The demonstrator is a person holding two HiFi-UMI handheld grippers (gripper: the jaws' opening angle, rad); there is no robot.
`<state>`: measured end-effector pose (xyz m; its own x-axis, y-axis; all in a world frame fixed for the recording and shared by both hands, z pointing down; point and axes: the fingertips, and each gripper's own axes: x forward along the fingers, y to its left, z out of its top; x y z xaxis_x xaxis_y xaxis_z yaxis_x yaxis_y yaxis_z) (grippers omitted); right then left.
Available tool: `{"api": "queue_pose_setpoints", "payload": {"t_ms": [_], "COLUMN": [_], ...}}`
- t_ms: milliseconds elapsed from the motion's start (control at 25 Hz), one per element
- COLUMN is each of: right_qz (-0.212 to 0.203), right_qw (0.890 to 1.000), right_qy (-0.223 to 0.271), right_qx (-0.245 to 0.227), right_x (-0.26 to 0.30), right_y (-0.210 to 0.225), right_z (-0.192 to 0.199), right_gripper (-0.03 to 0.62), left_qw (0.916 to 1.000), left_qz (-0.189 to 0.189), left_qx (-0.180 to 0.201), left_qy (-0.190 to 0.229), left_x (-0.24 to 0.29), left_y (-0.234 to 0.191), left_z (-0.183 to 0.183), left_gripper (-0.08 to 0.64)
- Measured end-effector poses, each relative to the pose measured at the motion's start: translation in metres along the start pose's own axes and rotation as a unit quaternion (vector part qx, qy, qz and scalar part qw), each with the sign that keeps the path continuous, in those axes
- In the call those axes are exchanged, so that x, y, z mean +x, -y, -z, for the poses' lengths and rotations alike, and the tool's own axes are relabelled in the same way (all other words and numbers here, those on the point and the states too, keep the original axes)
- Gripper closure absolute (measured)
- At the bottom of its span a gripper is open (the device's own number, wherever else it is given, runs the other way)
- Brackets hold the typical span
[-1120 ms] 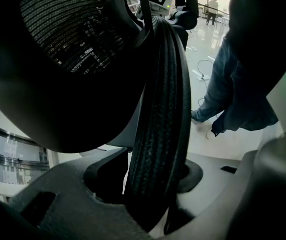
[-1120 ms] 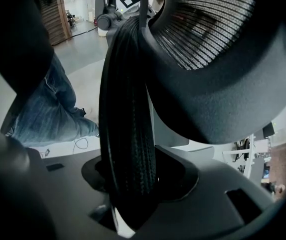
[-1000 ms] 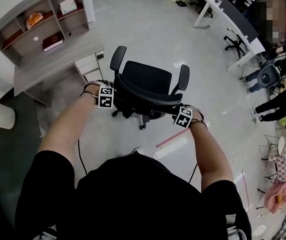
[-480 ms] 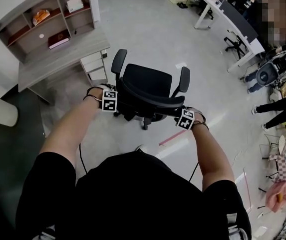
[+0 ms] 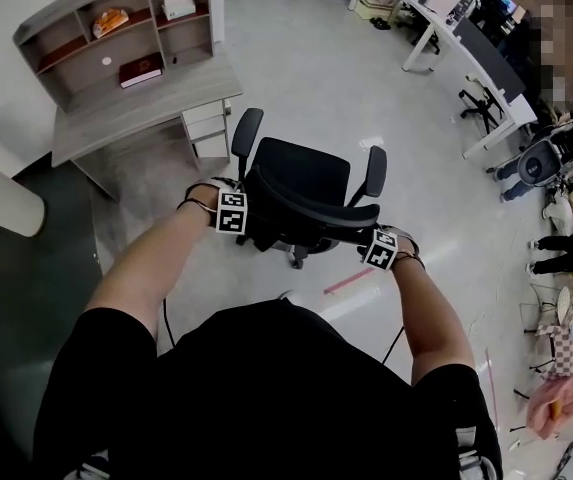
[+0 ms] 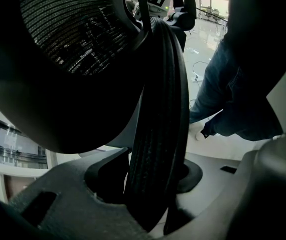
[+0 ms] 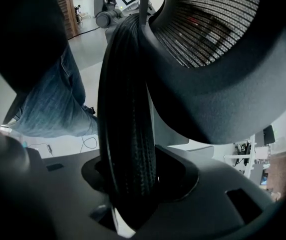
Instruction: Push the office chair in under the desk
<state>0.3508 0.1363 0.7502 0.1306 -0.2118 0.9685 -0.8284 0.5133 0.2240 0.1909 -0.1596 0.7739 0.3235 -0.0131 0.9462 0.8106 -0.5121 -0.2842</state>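
A black office chair (image 5: 304, 176) stands on the pale floor, its seat facing away from me toward the grey desk (image 5: 146, 103) at the upper left. My left gripper (image 5: 238, 214) is shut on the left end of the backrest's top rim, and my right gripper (image 5: 374, 247) on its right end. In the left gripper view the ribbed rim (image 6: 160, 109) runs up between the jaws of the left gripper (image 6: 147, 194). The right gripper view shows the same ribbed rim (image 7: 125, 109) pinched in the right gripper (image 7: 130, 184), with mesh above.
A drawer unit (image 5: 209, 131) sits under the desk's right end, close to the chair's left armrest (image 5: 247, 128). Shelves (image 5: 116, 33) top the desk. White desks (image 5: 466, 38) and people (image 5: 566, 248) are at the right. A pink strip (image 5: 344, 283) lies on the floor.
The chair and both grippers have moved a little toward the desk, which now lies closer to the chair's left armrest. Both grips on the backrest rim are unchanged.
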Motion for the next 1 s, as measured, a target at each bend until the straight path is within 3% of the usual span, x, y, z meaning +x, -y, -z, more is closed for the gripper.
{"api": "queue_pose_setpoints", "payload": {"t_ms": [400,1000], "right_qz": [-0.002,-0.007], "right_qw": [1.0,0.998], "right_qy": [-0.006,0.011], "right_qx": [-0.011,-0.065], "right_x": [-0.001,0.001], "right_y": [-0.032,-0.064], "right_z": [-0.028,-0.133], "right_gripper": [0.408,0.408], "left_qw": [0.9999,0.9975], "left_qz": [0.0,-0.015], "left_qx": [-0.014,-0.067], "left_qy": [-0.004,-0.018], "left_x": [-0.014,-0.053], "left_y": [0.041,0.107], "left_z": [0.028,0.126], "left_gripper": [0.368,0.368]}}
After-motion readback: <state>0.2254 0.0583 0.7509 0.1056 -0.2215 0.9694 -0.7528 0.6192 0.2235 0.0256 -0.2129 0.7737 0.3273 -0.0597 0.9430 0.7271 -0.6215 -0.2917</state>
